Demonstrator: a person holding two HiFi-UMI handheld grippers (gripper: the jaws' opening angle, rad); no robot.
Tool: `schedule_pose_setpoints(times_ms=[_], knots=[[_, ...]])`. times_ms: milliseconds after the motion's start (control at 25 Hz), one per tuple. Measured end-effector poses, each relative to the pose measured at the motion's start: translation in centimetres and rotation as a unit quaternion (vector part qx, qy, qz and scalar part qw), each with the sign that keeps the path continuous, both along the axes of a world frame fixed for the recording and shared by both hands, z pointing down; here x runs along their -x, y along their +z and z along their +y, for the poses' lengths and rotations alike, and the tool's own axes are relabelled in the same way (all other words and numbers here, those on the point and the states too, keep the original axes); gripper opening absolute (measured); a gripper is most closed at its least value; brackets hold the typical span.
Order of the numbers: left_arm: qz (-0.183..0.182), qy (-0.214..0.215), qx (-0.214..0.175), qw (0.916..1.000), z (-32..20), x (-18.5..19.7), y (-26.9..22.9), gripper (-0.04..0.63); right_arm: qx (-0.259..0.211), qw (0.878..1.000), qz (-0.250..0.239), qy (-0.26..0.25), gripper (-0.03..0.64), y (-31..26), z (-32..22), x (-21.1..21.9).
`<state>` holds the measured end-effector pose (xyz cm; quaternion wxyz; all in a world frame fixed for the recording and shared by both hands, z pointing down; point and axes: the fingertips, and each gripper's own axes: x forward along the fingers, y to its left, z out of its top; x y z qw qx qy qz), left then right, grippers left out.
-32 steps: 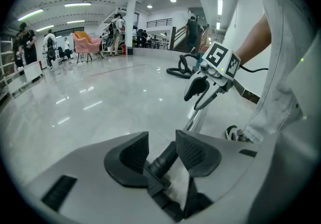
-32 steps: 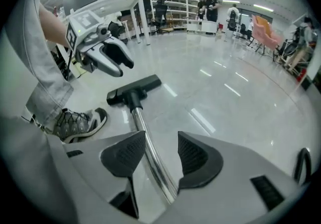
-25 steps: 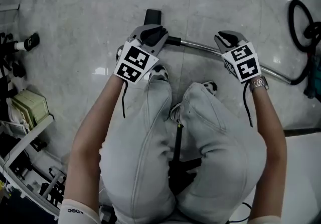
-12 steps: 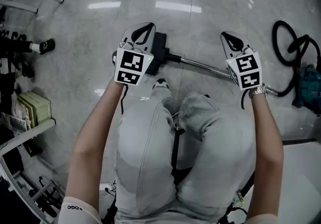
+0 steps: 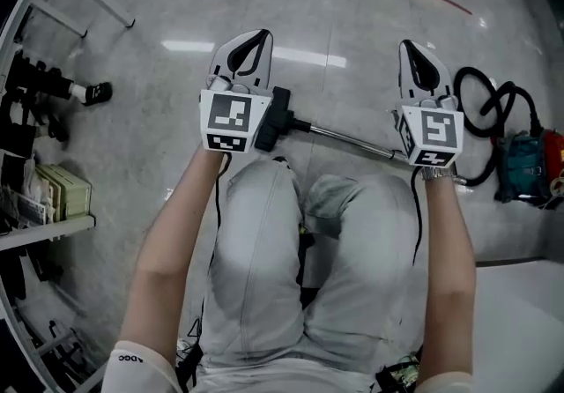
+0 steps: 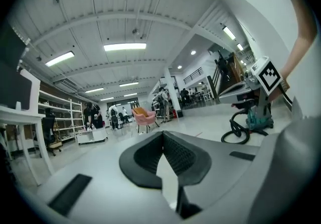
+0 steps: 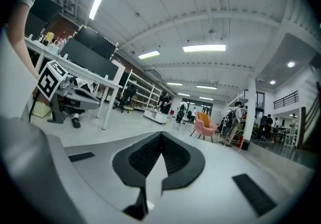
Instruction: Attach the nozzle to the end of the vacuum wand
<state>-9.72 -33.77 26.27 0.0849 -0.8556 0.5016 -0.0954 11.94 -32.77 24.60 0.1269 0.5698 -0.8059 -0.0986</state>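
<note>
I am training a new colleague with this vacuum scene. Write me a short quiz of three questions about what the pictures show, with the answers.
1. True or false: the left tool and the right tool are both shut, with nothing between their jaws.
2. Where is the black nozzle? A. On the floor, at the end of the wand nearest the left tool. B. In the right tool. C. In the left tool.
3. In the head view, what lies on the floor beyond the right tool, at the picture's right?
Key: 1 true. 2 A. 3 A looped black hose and a teal vacuum body.
</note>
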Motion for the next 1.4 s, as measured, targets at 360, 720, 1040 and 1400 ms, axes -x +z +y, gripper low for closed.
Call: schedule_pose_setpoints(times_ms=[360, 720, 1040, 1400], knots=[[0.073, -0.002, -0.062, 0.9954, 7.2, -2.3, -9.3, 0.011, -0.079, 0.995, -0.052, -0.018, 0.005, -8.5, 6.6, 2.8], [0.135, -0.03, -0.064, 0.9883, 11.8, -1.7, -10.6, 0.011, -0.073, 0.993, -0.09, 0.016, 0.005, -8.9, 10.9, 1.9], [0.119, -0.03, -0.073, 0.9898, 13.2, -2.0, -9.9, 0.011, -0.064, 0.99, -0.116, 0.043, 0.005, -7.1, 12.6, -0.4], [0.1, -0.026, -0.077, 0.9917, 13.2, -2.9, -9.6, 0.011, -0.057, 0.99, -0.12, 0.054, 0.003, -6.6, 12.5, -1.0]])
